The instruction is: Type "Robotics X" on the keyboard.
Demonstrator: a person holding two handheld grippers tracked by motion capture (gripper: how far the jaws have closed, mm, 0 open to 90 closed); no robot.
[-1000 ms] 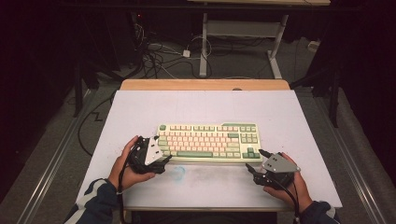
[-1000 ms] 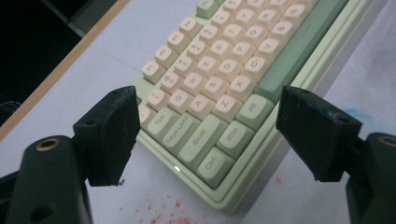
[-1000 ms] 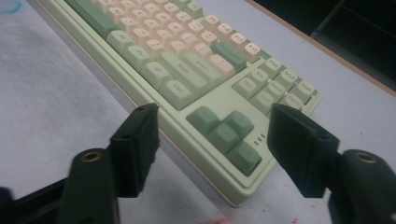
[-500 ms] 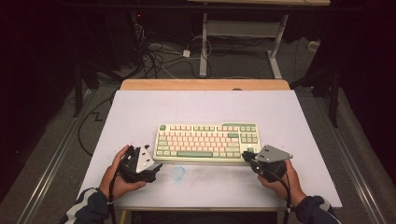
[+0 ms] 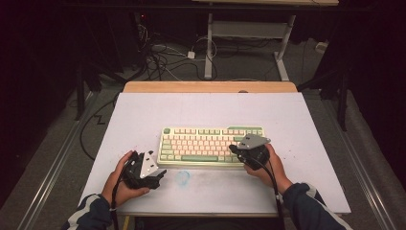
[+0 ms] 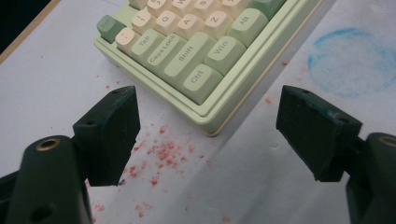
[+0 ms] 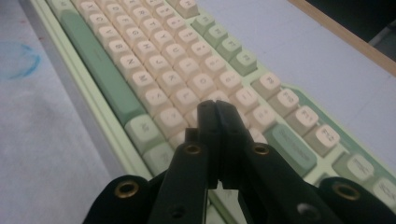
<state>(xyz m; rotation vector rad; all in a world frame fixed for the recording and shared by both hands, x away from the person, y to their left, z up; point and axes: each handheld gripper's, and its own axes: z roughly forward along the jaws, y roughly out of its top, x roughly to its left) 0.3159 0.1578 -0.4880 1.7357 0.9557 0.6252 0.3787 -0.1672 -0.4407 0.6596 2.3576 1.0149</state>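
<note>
A pale green keyboard with cream keys lies in the middle of the white mat. My left gripper rests on the mat just off the keyboard's near left corner. In the left gripper view, the left gripper stands open, with that corner and its Ctrl key just ahead of the jaws and untouched. My right gripper hovers over the keyboard's near right part. In the right gripper view, the right gripper has just closed its jaws, which meet above the cream keys with nothing between them.
A blue ring-shaped smudge and red specks mark the mat in front of the keyboard. The wooden table edge runs along the far side. Cables and a desk frame lie on the floor beyond.
My right gripper moved left and away from the person, from the mat onto the keyboard's right part, and its jaws closed. The left gripper drew slightly back from the keyboard, then stayed still.
</note>
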